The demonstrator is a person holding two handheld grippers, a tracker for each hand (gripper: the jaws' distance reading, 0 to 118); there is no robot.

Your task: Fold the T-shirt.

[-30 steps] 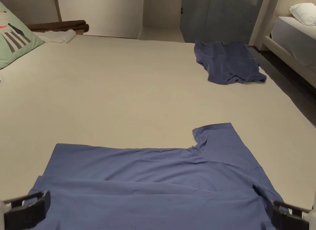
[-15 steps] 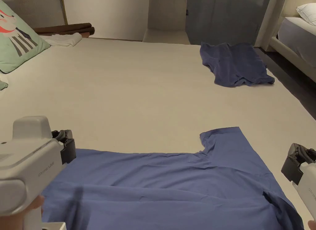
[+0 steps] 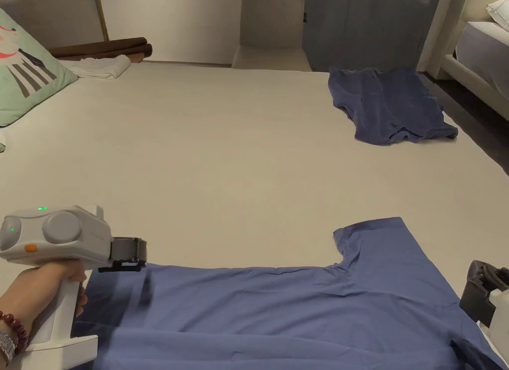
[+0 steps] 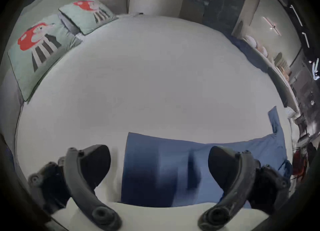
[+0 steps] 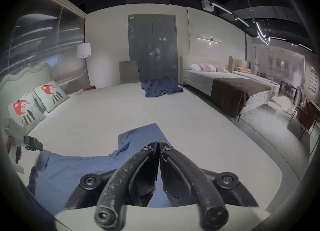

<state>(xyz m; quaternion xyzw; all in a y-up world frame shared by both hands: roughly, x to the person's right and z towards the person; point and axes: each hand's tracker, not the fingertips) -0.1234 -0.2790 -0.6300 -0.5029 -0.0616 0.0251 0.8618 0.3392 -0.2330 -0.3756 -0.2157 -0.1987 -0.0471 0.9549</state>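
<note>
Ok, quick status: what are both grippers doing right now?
Left gripper: open, jaws wide apart above the T-shirt, holding nothing.
Right gripper: closed, tips together, nothing visible between them.

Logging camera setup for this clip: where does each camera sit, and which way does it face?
Head view: above the bed, looking down at T-shirt; left gripper, hand show.
Left gripper view: on left gripper, over shirt's corner, jaws apart.
Right gripper view: on right gripper, facing the door, jaws together.
Shared: T-shirt, pillow.
</note>
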